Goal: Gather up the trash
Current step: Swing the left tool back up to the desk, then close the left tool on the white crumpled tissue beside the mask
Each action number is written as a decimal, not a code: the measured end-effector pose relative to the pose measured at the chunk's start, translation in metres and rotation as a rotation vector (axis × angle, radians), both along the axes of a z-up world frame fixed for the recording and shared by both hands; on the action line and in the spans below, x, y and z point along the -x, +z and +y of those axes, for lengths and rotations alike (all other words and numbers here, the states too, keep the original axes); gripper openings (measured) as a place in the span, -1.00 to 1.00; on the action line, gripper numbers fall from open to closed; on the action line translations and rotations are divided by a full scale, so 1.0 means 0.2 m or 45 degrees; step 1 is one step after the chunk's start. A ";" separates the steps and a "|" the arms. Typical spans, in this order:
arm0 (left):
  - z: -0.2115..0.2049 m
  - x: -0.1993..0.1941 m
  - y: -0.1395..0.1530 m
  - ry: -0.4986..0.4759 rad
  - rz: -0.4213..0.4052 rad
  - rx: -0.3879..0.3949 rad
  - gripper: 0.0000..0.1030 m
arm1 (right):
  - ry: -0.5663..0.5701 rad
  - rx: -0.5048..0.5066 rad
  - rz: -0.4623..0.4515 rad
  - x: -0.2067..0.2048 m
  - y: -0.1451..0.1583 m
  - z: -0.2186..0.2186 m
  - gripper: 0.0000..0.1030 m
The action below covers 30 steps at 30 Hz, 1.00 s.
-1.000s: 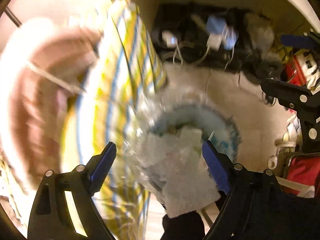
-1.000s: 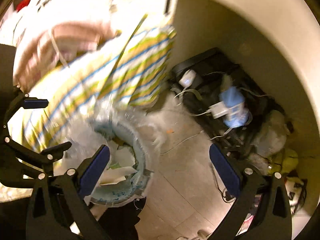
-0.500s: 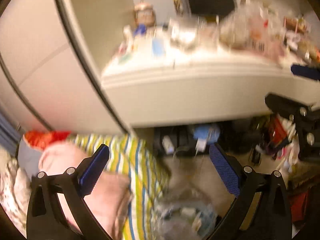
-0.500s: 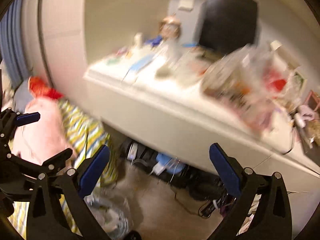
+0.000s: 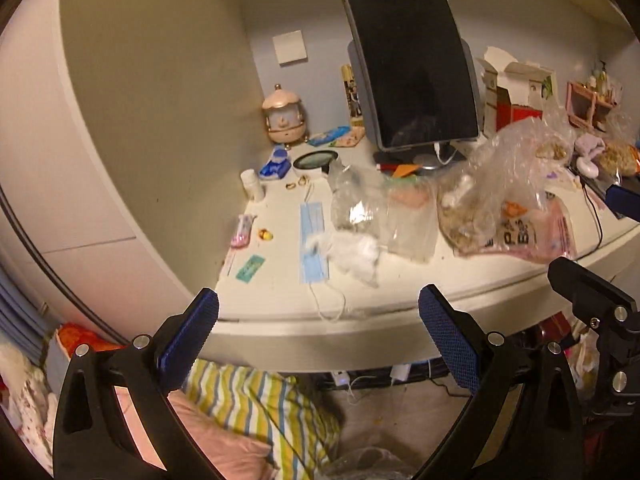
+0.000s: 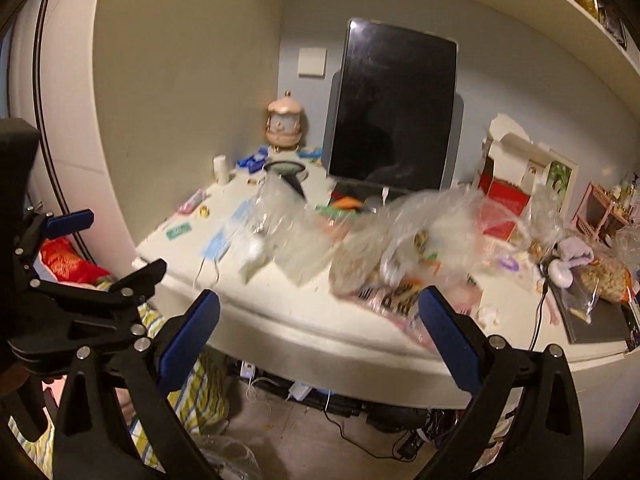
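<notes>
Above the desk (image 5: 280,280) edge, both claws — left (image 5: 318,334), right (image 6: 319,330) — tilted downward, wide, seemingly empty.

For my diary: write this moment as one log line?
left gripper: open, empty | right gripper: open, empty | face mask: on desk

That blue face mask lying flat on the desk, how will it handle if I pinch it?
The face mask looks thin and limp, so it will probably droop and fold when lifted. Its ear loop trails to the desk edge and may snag. Likely very light; crumpled tissue resting on it could come along.
</notes>
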State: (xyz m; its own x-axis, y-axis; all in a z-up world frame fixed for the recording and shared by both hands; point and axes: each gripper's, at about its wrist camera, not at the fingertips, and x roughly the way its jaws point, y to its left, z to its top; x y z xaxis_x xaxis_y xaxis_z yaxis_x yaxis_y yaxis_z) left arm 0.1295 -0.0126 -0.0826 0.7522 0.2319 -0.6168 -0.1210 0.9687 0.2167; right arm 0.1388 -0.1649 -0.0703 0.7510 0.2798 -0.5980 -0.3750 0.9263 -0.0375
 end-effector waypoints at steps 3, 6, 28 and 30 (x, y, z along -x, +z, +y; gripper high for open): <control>-0.01 -0.09 -0.01 -0.022 0.017 0.031 0.89 | -0.011 -0.001 -0.008 -0.06 0.04 0.00 0.88; 0.02 -0.18 -0.09 0.004 0.053 0.077 0.89 | -0.013 0.003 0.012 -0.11 0.02 0.01 0.88; 0.08 -0.61 -0.48 -0.004 0.193 0.081 0.89 | 0.036 -0.006 0.188 -0.50 -0.22 0.16 0.89; 0.10 -0.63 -0.49 -0.002 0.197 0.091 0.89 | 0.050 -0.022 0.205 -0.53 -0.23 0.17 0.89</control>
State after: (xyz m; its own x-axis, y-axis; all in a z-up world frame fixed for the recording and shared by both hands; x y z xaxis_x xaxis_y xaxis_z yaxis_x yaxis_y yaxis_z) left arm 0.2556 0.0073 -0.1800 0.6475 0.1823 -0.7399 -0.0898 0.9825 0.1634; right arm 0.2457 -0.1317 -0.1166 0.6342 0.3182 -0.7047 -0.4108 0.9108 0.0416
